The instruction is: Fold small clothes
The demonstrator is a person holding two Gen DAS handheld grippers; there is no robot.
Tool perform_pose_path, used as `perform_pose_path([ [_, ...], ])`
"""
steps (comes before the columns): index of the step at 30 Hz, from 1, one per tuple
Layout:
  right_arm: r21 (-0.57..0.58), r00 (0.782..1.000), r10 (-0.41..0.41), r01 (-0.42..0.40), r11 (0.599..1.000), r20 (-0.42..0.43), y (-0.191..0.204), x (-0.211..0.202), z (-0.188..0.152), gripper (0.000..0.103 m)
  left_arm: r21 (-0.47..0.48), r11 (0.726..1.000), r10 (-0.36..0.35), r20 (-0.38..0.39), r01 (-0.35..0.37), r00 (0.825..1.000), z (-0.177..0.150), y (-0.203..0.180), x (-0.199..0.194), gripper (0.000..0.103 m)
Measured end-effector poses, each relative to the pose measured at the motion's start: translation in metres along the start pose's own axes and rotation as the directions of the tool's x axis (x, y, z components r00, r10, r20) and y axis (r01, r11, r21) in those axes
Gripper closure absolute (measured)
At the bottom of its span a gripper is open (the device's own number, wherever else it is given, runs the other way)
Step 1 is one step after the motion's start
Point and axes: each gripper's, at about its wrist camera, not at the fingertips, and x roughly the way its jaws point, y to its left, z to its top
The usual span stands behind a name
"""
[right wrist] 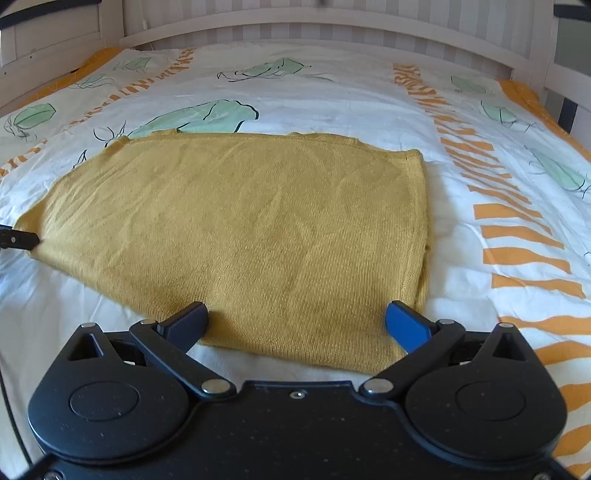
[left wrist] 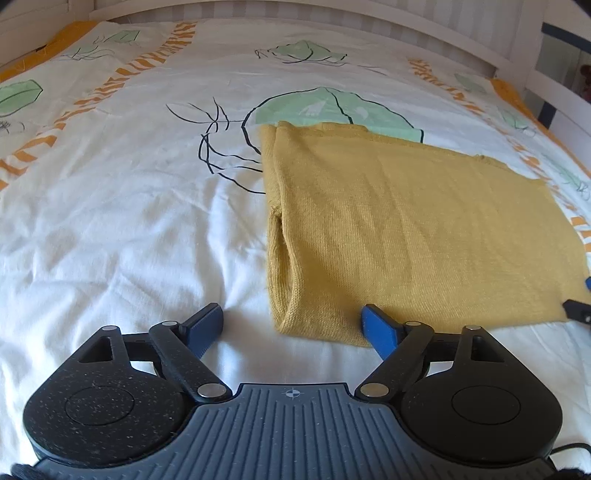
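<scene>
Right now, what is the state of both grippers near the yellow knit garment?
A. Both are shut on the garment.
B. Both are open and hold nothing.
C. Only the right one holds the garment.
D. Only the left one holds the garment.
B: the left gripper and right gripper stand wide apart, pads off the yellow knit garment, which lies flat on the bedcover.

Location: bedroom in a home.
Identified by a made bed with a white duvet cover (left wrist: 110, 206) printed with green leaves and orange stripes, a white wooden slatted bed frame (right wrist: 314, 22) at the far end, striped wallpaper (right wrist: 332, 35) behind the slats, and daylight across the bedding.
</scene>
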Motion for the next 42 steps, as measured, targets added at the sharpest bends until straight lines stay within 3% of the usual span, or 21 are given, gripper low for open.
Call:
perform_pose_path([
  [8, -0.004, 0.999, -0.009, 0.009, 1.0, 0.045, 0.002, -0.001, -0.009, 0.001, 0.006, 0.999, -0.035, 0.051, 0.034, 0.998, -0.014, -0.004, 0.0, 0.001],
  [14, -0.005, 0.998, -0.01, 0.01, 1.0, 0.057, 0.004, -0.001, -0.011, 0.0, 0.011, 0.999, -0.047, 0.087, 0.046, 0.995, -0.023, -0.005, -0.003, 0.001],
  [18, 0.006, 0.998, 0.003, -0.004, 1.0, 0.057, 0.001, -0.001, -0.011, 0.0, 0.066, 0.995, -0.075, 0.034, 0.073, 0.997, -0.017, -0.004, -0.002, 0.001],
  [23, 0.009, 1.0, 0.009, -0.009, 1.0, 0.018, 0.001, -0.003, -0.004, 0.001, -0.054, 0.99, -0.13, 0.028, 0.132, 0.991, -0.007, 0.014, -0.01, 0.003],
  [27, 0.048, 1.0, -0.004, 0.004, 0.999, 0.016, 0.005, -0.012, 0.01, 0.001, -0.122, 0.983, -0.133, 0.057, 0.14, 0.989, -0.001, 0.027, -0.024, 0.007],
  [32, 0.084, 0.998, 0.01, -0.015, 0.996, 0.066, 0.017, -0.016, 0.039, 0.001, -0.125, 0.99, -0.06, 0.086, 0.07, 0.995, 0.001, 0.031, -0.033, 0.007],
  [37, 0.164, 0.999, -0.01, 0.002, 0.987, 0.049, 0.027, 0.021, 0.087, 0.001, -0.124, 0.991, -0.03, 0.075, 0.039, 0.997, 0.0, 0.033, -0.03, 0.007],
  [42, 0.128, 0.996, -0.088, 0.085, 0.988, 0.016, 0.049, 0.067, 0.128, 0.001, -0.144, 0.988, -0.04, 0.056, 0.048, 0.998, 0.0, 0.037, -0.027, 0.007],
])
